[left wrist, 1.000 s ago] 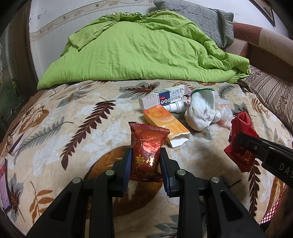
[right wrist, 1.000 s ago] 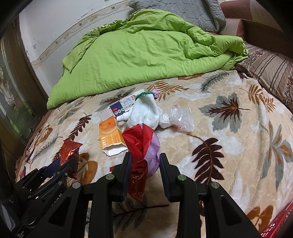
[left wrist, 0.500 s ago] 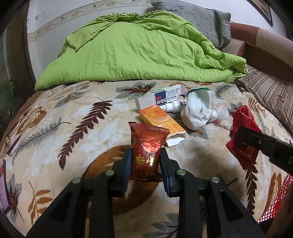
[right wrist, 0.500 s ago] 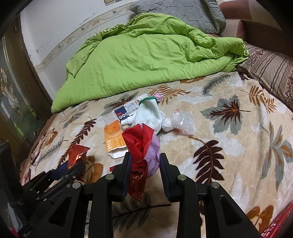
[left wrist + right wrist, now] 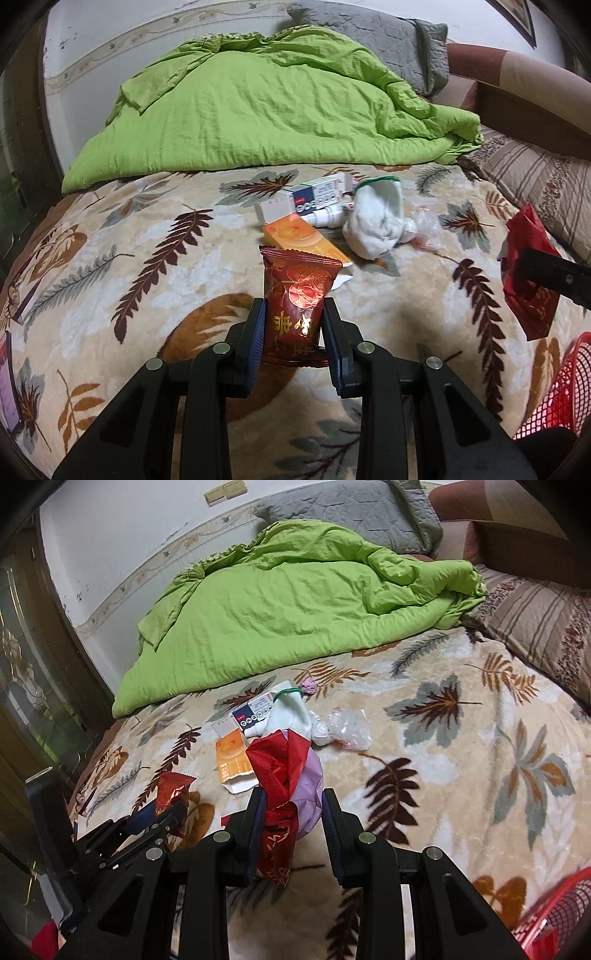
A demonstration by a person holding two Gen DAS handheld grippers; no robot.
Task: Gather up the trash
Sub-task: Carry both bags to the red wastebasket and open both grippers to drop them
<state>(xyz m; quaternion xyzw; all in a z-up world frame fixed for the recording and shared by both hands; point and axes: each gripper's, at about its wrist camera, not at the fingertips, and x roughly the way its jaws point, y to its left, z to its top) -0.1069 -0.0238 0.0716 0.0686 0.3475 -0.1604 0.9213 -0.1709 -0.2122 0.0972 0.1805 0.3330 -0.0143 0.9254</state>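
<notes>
Leaf-print blanket (image 5: pixel 155 258), green quilt (image 5: pixel 258 110), left fingers (image 5: pixel 255 332) clamping snack packet (image 5: pixel 295 295), right fingers (image 5: pixel 330 812) clamping red wrapper (image 5: pixel 277 771)

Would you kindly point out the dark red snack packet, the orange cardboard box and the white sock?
dark red snack packet (image 5: pixel 295 291): left wrist view, middle of its front face.
orange cardboard box (image 5: pixel 301 238): left wrist view, its top face.
white sock (image 5: pixel 376 218): left wrist view, middle of its body.

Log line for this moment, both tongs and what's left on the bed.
left tongs: shut on snack packet | right tongs: shut on red wrapper bundle | left on bed: orange box, white sock | red basket: nearby
</notes>
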